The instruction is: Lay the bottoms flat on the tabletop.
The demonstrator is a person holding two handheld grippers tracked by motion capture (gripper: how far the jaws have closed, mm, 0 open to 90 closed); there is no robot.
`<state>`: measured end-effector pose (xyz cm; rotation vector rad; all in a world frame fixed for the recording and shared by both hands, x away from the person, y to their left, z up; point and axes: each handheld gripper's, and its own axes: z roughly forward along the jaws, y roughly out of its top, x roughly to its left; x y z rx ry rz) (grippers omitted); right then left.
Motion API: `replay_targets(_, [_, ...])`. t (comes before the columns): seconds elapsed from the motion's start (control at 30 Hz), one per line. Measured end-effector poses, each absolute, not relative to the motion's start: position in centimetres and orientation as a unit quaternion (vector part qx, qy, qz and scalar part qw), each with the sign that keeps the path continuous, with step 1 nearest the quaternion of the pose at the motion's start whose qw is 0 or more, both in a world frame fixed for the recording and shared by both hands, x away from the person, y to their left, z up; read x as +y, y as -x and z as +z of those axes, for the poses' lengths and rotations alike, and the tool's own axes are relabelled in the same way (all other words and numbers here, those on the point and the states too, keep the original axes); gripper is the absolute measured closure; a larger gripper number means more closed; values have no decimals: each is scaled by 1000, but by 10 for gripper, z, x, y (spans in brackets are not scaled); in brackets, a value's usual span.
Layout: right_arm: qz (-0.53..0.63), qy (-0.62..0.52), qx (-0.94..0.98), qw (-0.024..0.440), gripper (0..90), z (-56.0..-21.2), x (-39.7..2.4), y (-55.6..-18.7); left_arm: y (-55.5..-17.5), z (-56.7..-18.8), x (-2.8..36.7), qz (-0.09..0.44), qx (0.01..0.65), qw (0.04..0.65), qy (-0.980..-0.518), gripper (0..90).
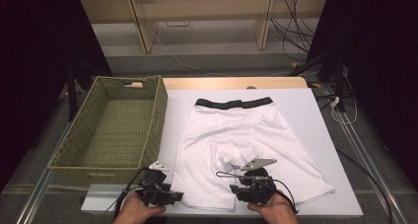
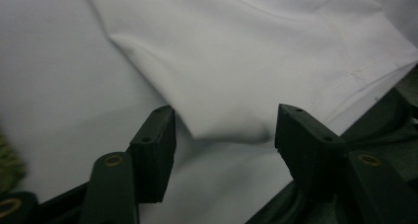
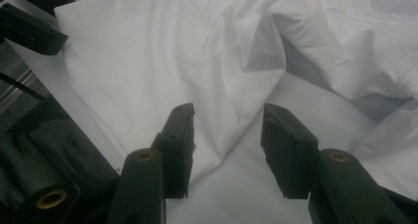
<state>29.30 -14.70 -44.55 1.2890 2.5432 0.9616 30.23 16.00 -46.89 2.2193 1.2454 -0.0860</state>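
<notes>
White shorts [image 1: 236, 135] with a black waistband [image 1: 234, 103] lie flat on the white table [image 1: 305, 130], legs toward me. My left gripper [image 1: 172, 196] sits at the outer hem corner of the left leg. In the left gripper view a folded corner of the shorts [image 2: 231, 76] lies between the parted jaws of that gripper [image 2: 224, 140], and the pads stand off it. My right gripper [image 1: 236, 190] is at the same leg's inner hem. Its own view shows that gripper [image 3: 229, 140] open, with the edge of the fabric [image 3: 162, 61] between the jaws.
A woven green basket [image 1: 162, 110] stands on the left of the table, close beside the shorts. Cables trail on the floor at the right, and a wooden bench stands beyond the table's far edge. The left gripper's jaws [image 3: 29, 26] show at the top left of the right gripper view.
</notes>
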Motion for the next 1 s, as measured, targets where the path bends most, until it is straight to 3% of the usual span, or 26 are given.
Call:
replay_targets(0.33, [326, -429, 840, 65, 559, -442, -148, -294, -302, -452, 145, -50, 431, 343, -833, 630])
replay_targets(0.63, [330, -429, 838, 64, 556, -441, -150, -295, -298, -448, 145, -53, 411, 346, -842, 741])
replay_targets(0.8, [330, -429, 838, 65, 555, -441, -151, -295, -297, -454, 147, -16, 411, 314, -856, 849])
replay_targets(0.87, [331, -428, 839, 64, 555, -441, -151, -295, -299, -455, 152, 14, 421, 300, -856, 848])
replay_targets(1.0, [330, -429, 838, 66, 552, -440, -151, -295, -300, -453, 164, 22, 441, 301, -845, 742])
